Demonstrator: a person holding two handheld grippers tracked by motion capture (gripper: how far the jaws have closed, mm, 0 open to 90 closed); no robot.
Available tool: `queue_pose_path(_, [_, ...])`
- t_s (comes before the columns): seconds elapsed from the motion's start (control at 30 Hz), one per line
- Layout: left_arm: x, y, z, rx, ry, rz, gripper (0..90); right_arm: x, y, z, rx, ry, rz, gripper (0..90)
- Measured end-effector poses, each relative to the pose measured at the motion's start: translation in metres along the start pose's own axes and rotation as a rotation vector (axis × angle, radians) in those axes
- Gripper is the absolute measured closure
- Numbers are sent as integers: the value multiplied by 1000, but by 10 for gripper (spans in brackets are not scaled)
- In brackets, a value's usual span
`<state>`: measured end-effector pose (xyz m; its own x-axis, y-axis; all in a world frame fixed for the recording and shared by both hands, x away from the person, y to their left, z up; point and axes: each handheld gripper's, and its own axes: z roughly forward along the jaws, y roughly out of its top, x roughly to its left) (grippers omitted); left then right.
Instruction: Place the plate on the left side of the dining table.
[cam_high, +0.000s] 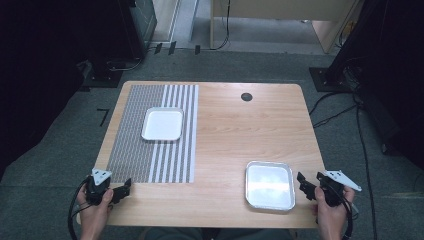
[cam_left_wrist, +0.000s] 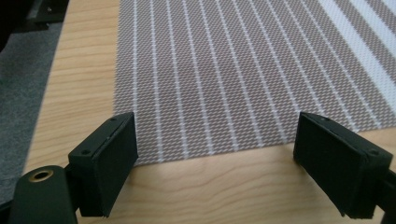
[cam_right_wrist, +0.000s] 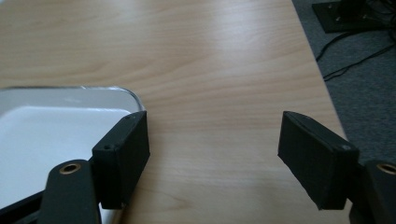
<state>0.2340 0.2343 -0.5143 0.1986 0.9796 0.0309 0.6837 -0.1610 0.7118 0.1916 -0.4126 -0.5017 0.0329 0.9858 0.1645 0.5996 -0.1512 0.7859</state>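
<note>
Beside the right tongs (cam_high: 303, 181), a shiny, seemingly empty metal tray (cam_high: 270, 185); both tongs wide.

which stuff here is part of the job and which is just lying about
In the job: near tray by the open right gripper; striped placemat ahead of the open left gripper; far tray on that mat.
Lying about: floor cables; black table grommet.

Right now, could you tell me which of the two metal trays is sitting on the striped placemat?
The far tray sits on the striped placemat, left of the table's middle. The near tray lies on bare wood by the right gripper.
</note>
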Motion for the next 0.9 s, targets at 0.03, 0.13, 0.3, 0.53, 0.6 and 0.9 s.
queue_pose_path(0.03, [3, -1, -1, 3, -3, -4, 135, -2, -2, 0, 6, -12, -11, 254])
queue_pose_path(0.13, [8, -5, -3, -2, -20, -11, 133, -9, -10, 2, 31, -21, -55, 255])
queue_pose_path(0.3, [9, -7, -2, -19, -23, -12, 119, -12, -17, 9, 83, 12, -65, 239])
queue_pose_path(0.53, [8, -7, -1, -26, -21, -16, 112, -6, -19, 11, 94, -32, -150, 214])
queue_pose_path(0.6, [8, -7, -1, -26, -21, -16, 112, -7, -19, 11, 94, -31, -149, 212])
queue_pose_path(0.9, [8, -7, -1, -26, -22, -17, 112, -7, -19, 11, 94, -31, -149, 211])
